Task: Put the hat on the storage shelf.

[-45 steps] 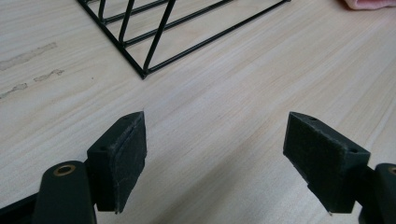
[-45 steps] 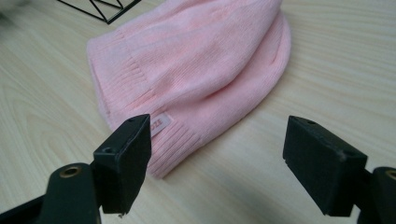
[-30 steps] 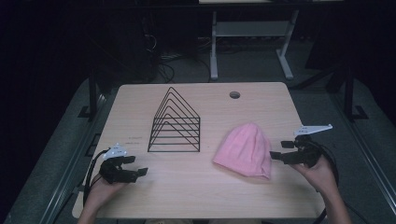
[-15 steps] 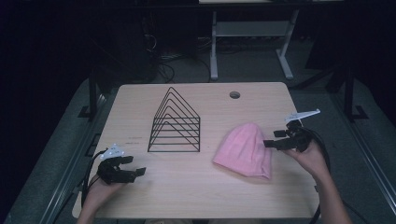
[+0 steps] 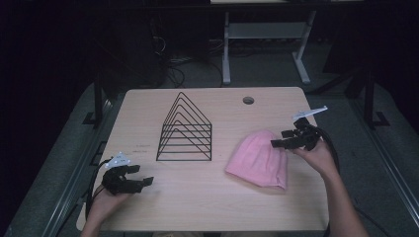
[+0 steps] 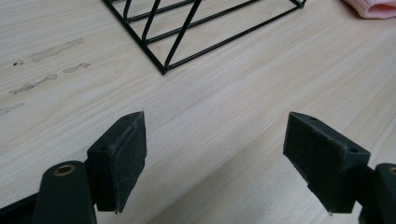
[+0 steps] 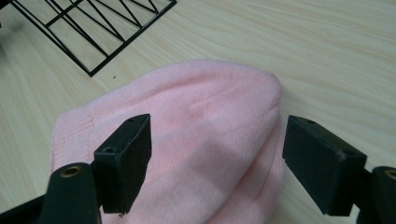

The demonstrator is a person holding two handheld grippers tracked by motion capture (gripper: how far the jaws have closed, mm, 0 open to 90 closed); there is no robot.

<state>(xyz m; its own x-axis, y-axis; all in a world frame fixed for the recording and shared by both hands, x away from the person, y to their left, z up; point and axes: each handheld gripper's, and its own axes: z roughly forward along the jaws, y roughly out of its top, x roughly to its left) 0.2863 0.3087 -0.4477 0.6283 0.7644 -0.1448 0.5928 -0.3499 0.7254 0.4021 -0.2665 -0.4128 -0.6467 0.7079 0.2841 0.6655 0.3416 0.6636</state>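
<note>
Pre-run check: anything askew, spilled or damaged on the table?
Nothing stands out. The hat lies flat and intact, the wire rack stands upright beside it, apart. Only faint scuff marks on the table near the rack's corner.

No text, label, brand, number or sign can be read anywhere in these views. The bench [image 5: 163,212] carries a few faint grey smudges near its left edge, seen in the left gripper view [image 6: 46,65], but they form no letters. The pink beanie [image 7: 196,140] bears no tag or logo on its visible side, and the black wire rack [image 5: 185,131] has no marking.
</note>
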